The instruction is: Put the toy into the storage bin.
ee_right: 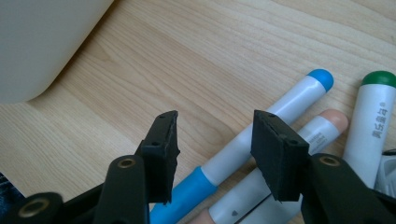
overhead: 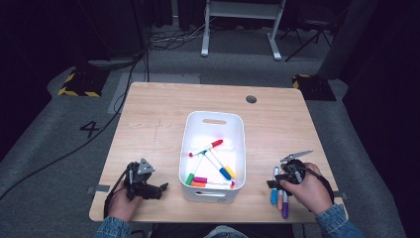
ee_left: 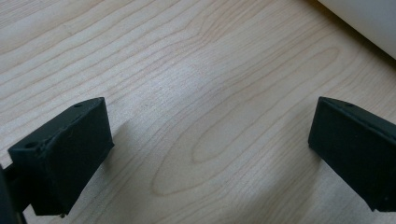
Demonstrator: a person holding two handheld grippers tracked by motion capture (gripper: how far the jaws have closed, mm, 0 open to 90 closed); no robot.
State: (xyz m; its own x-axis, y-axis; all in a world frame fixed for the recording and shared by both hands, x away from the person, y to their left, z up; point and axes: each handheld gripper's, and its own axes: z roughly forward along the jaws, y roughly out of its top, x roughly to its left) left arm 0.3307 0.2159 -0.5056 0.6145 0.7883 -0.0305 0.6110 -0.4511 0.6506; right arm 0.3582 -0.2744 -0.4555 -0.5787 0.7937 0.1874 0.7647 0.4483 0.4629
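Right gripper view looks down the right claw [ee_right: 215,140], whose jaws stand partly apart with nothing clamped between them. Straddled in that gap lies the blue marker [ee_right: 261,135] — white barrel, blue cap at the far end, a broad blue section nearest the claw. It lies flat on the table [ee_right: 201,56], slanting away and to the right of the jaws. Just beyond the right jaw, touching or nearly touching the blue one, lies a peach-tipped marker [ee_right: 317,128], and past that a green-capped marker [ee_right: 373,116].

The blue marker should handle as a light, stiff plastic tube — smooth and round, so it may roll or slip out if pinched near an end. The sounder hold looks to be across the barrel near its middle, where the jaws already stand on either side; the right jaw has little room before it meets the peach-tipped neighbour.

In the high view the right claw [overhead: 292,171] sits over the markers near the table's front edge, with the white bin [overhead: 190,148] to its left, several markers already inside.

The left claw [ee_left: 210,154] is spread wide over bare table, holding nothing, the bin's white wall just ahead and to its right.
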